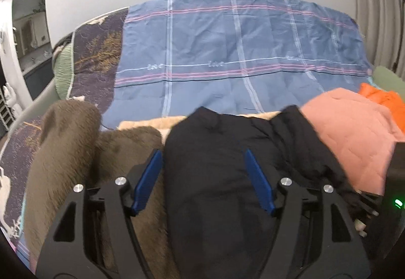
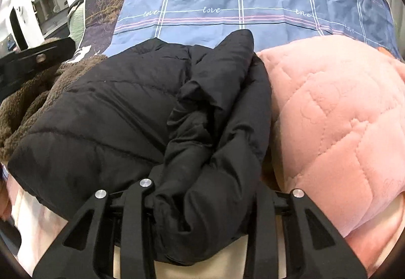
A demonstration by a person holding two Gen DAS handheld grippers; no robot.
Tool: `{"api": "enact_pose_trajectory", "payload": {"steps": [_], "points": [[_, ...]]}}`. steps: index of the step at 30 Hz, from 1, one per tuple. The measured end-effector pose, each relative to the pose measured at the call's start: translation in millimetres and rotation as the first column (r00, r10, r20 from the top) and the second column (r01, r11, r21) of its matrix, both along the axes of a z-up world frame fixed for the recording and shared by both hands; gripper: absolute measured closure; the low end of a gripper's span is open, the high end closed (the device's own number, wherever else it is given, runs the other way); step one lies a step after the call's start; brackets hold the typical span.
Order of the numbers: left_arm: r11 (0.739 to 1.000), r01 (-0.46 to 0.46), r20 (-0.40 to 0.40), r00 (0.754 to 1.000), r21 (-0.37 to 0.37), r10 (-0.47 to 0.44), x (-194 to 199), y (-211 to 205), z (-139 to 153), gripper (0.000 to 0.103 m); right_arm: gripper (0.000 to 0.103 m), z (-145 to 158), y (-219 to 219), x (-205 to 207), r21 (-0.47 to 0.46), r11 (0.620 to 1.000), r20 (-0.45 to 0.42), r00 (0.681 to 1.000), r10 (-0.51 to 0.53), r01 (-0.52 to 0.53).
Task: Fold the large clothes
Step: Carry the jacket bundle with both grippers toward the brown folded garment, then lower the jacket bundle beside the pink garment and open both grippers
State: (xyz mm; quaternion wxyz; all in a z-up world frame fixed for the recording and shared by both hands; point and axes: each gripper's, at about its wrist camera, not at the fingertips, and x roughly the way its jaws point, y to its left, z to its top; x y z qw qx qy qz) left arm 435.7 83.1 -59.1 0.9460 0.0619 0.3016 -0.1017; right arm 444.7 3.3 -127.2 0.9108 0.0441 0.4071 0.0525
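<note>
A black puffer jacket (image 2: 106, 111) lies folded on the bed among other clothes. My right gripper (image 2: 202, 185) is shut on a bunched fold of it at its near edge, and the fabric hides the pads. The left wrist view has the same black jacket (image 1: 215, 152) filling the gap between the blue pads (image 1: 149, 177) of my left gripper (image 1: 202, 152). That gripper stands open over the jacket, its jaws wide apart. Its black frame (image 2: 38, 56) also shows at the left edge of the right wrist view.
A brown fleece garment (image 1: 71, 142) lies left of the jacket, a pink quilted one (image 2: 336, 111) right of it, with an orange piece (image 1: 382, 99) beyond. A blue plaid sheet (image 1: 227, 51) covers the bed behind. A white wall and a curtain (image 1: 372, 0) stand at the back.
</note>
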Motion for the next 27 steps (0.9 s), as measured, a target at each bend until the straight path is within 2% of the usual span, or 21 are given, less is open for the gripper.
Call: {"api": "enact_pose_trajectory", "payload": {"steps": [3, 4, 7, 9, 11, 13, 14, 17, 19, 22, 23, 24, 27], "points": [[0.997, 0.073, -0.018, 0.997, 0.001, -0.073, -23.2, -6.3, -7.0, 0.032, 0.065, 7.2, 8.8, -8.6, 0.013, 0.999, -0.003, 0.999, 0.044, -0.044], [0.994, 0.103, -0.041, 0.994, 0.045, -0.101, -33.7, -11.9, -16.2, 0.032, 0.065, 10.5, 8.3, -8.4, 0.032, 0.998, -0.010, 0.998, 0.055, -0.054], [0.971, 0.105, -0.094, 0.992, 0.215, -0.086, -41.7, -26.7, -53.2, 0.032, 0.065, 23.6, -6.3, -41.6, 0.147, 0.986, -0.011, 0.997, 0.079, -0.077], [0.963, 0.094, -0.091, 0.993, 0.251, -0.073, -47.0, -24.0, -68.7, 0.031, 0.064, 26.5, -20.6, -54.0, 0.256, 0.962, -0.036, 0.994, 0.105, -0.093], [0.975, 0.088, -0.093, 0.993, 0.205, -0.070, -50.5, -17.8, -73.2, 0.030, 0.064, 25.0, -32.0, -71.6, 0.342, 0.934, -0.060, 0.990, 0.125, -0.098], [0.979, 0.079, -0.095, 0.994, 0.190, -0.061, -53.0, -17.3, -72.8, 0.030, 0.047, 29.0, -40.1, -92.9, 0.359, 0.929, -0.048, 0.992, 0.113, -0.088], [0.977, 0.071, -0.092, 0.994, 0.201, -0.053, -52.9, -18.2, -73.1, 0.030, 0.044, 34.4, -44.1, -104.3, 0.378, 0.921, -0.028, 0.994, 0.110, -0.091], [0.979, 0.036, -0.102, 0.995, 0.198, -0.016, -49.0, -19.4, -73.6, 0.030, 0.042, 50.3, -53.9, -140.1, 0.446, 0.888, -0.004, 0.991, 0.132, -0.116], [0.983, 0.013, -0.103, 0.995, 0.185, 0.006, -48.6, -19.9, -70.9, 0.030, 0.042, 61.0, -59.0, -161.2, 0.426, 0.894, 0.030, 0.990, 0.138, -0.138], [0.986, -0.005, -0.090, 0.996, 0.167, 0.020, -57.4, -20.4, -63.9, 0.032, 0.042, 74.3, -63.3, -193.1, 0.323, 0.932, 0.071, 0.986, 0.148, -0.163], [0.988, -0.009, -0.085, 0.996, 0.154, 0.022, -61.3, -19.2, -60.1, 0.032, 0.042, 76.4, -64.0, -198.7, 0.314, 0.934, 0.079, 0.985, 0.153, -0.170], [0.992, -0.010, -0.081, 0.997, 0.127, 0.020, -66.1, -16.8, -55.1, 0.032, 0.042, 79.1, -65.6, -207.4, 0.311, 0.933, 0.088, 0.983, 0.163, -0.183], [0.998, 0.016, -0.079, 0.997, -0.054, -0.020, -92.5, -1.3, -35.2, 0.032, 0.042, 85.0, -68.9, -230.7, 0.275, 0.940, 0.114, 0.977, 0.178, -0.203]]}}
